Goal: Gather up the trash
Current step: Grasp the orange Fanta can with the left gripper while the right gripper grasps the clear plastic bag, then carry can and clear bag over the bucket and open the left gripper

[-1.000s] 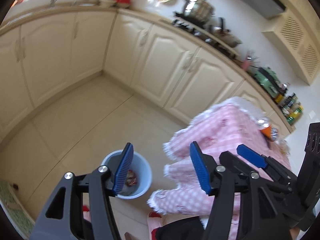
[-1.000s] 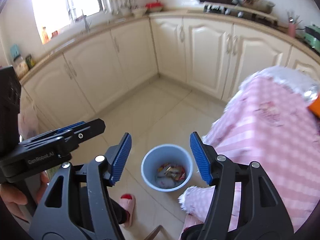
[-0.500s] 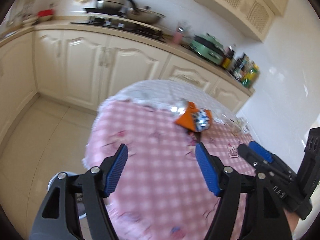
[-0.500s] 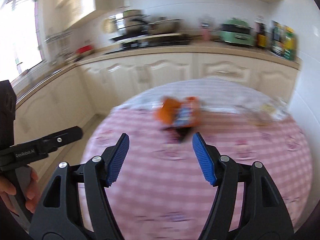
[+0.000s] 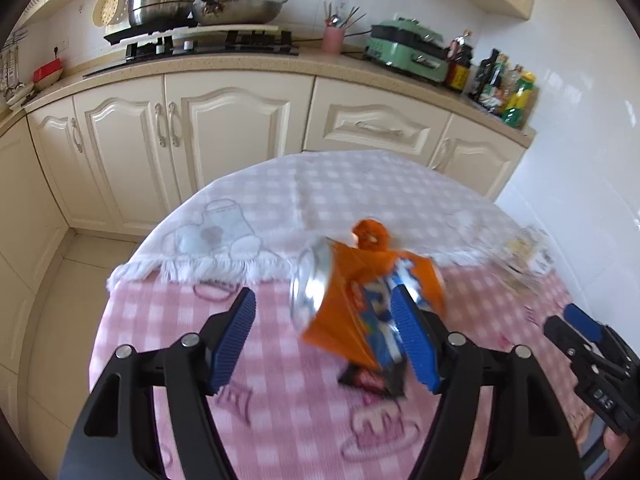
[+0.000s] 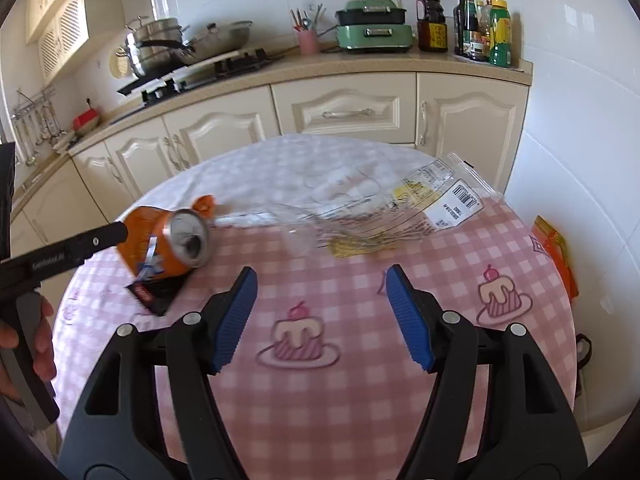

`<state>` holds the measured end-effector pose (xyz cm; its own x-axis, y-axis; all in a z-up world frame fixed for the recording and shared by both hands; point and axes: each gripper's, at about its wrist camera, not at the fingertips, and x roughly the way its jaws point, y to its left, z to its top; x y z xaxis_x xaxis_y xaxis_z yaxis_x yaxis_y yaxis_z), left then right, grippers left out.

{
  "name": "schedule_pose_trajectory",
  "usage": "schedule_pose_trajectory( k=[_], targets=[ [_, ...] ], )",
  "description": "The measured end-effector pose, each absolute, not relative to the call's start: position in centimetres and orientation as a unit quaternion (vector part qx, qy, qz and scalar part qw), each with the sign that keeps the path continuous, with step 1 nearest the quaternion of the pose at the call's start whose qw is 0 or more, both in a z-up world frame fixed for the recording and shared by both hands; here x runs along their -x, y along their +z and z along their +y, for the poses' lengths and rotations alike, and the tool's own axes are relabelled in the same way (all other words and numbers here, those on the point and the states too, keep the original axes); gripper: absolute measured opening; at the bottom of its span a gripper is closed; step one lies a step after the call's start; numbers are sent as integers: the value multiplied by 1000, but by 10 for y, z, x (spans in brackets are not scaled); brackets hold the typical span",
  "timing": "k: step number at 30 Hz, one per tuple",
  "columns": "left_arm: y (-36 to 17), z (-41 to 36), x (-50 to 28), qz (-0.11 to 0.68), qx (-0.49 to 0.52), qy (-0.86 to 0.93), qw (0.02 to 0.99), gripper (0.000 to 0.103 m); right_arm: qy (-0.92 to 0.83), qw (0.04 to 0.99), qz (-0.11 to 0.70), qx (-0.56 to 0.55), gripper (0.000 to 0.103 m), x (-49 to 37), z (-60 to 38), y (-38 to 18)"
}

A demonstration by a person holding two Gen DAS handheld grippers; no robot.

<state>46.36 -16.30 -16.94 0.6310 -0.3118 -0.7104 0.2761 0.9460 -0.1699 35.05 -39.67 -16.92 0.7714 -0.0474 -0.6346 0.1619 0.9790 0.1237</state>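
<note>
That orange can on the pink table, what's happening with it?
A person holding two grippers is picking up trash. The left gripper is open and reaching around the crushed orange can, not squeezing it yet. The right gripper hangs open above the pink tablecloth, near a clear plastic bag.

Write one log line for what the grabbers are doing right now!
stage: reaching for trash | left gripper: open, at orange can | right gripper: open, above table | clear plastic bag: untouched
</note>
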Motion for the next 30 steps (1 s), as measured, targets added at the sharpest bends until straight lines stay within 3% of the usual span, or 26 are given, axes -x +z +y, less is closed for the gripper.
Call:
schedule_pose_trajectory(
  k=[4,6,7,11,12,13,18,30],
  targets=[
    [-179,-170,-479,415,11,-159,896,64,-76,932,352,-34,69,-374,-393,-177],
    [-183,-173,-484,425,4,-167,890,36,-81,928,363,-6,70,-386,-389,-182],
    [-185,-173,-486,427,7,-172,888,33,-80,926,368,4,70,-392,-388,-185],
    [-185,-170,-487,421,9,-171,891,32,-80,924,372,33,70,-408,-384,-189],
    [-185,-170,-486,421,11,-172,891,32,-78,924,371,39,62,-409,-381,-189],
    [-185,-167,-483,420,16,-172,891,31,-79,923,374,45,41,-410,-380,-190],
    [-176,-153,-468,403,46,-179,896,31,-90,930,348,72,18,-398,-371,-182],
    [-152,-94,-407,372,95,-187,904,29,-27,958,275,82,15,-344,-292,-117]
  ],
)
